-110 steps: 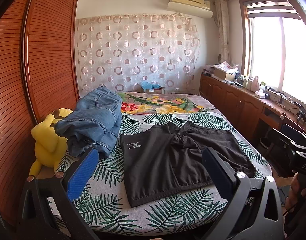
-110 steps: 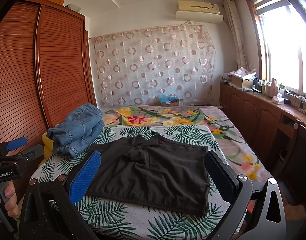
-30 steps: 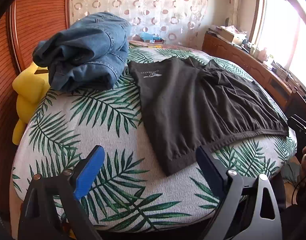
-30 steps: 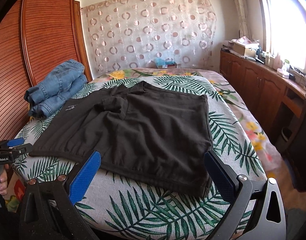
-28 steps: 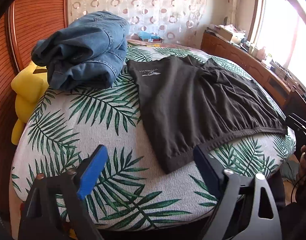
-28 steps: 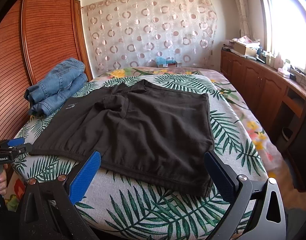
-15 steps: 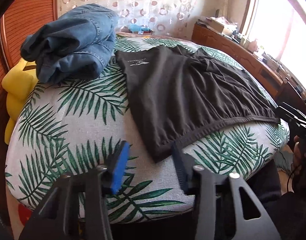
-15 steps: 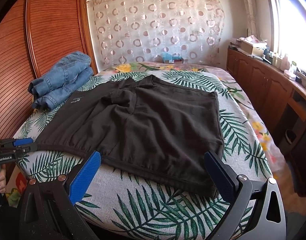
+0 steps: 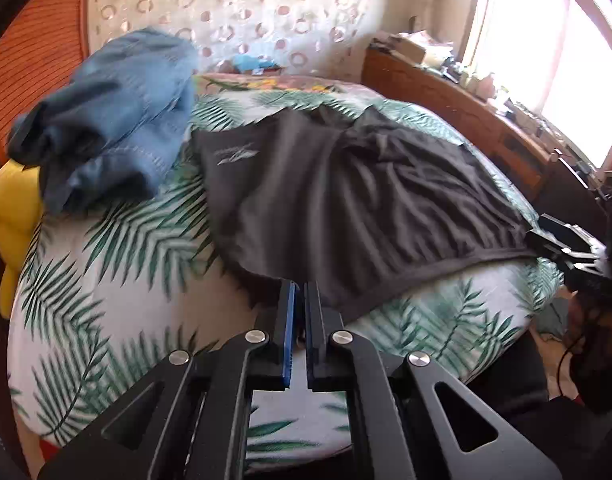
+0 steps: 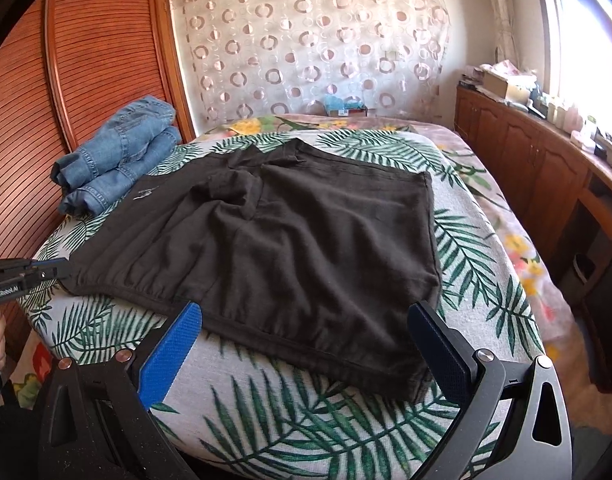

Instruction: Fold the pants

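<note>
Dark brown shorts lie spread flat on the leaf-print bed; they also show in the right wrist view. My left gripper is shut on the near left corner of their waistband at the bed's edge. It also shows at the left edge of the right wrist view. My right gripper is open, its fingers straddling the near waistband edge, right finger by the shorts' right corner. It shows at the right of the left wrist view.
Folded blue jeans sit on the bed's far left, also in the right wrist view. A yellow plush toy lies beside the bed. A wooden wardrobe stands left; a wooden cabinet runs along the right.
My left gripper moved forward to the shorts' near left corner and closed on it. My right gripper moved closer to the waistband and stayed open.
</note>
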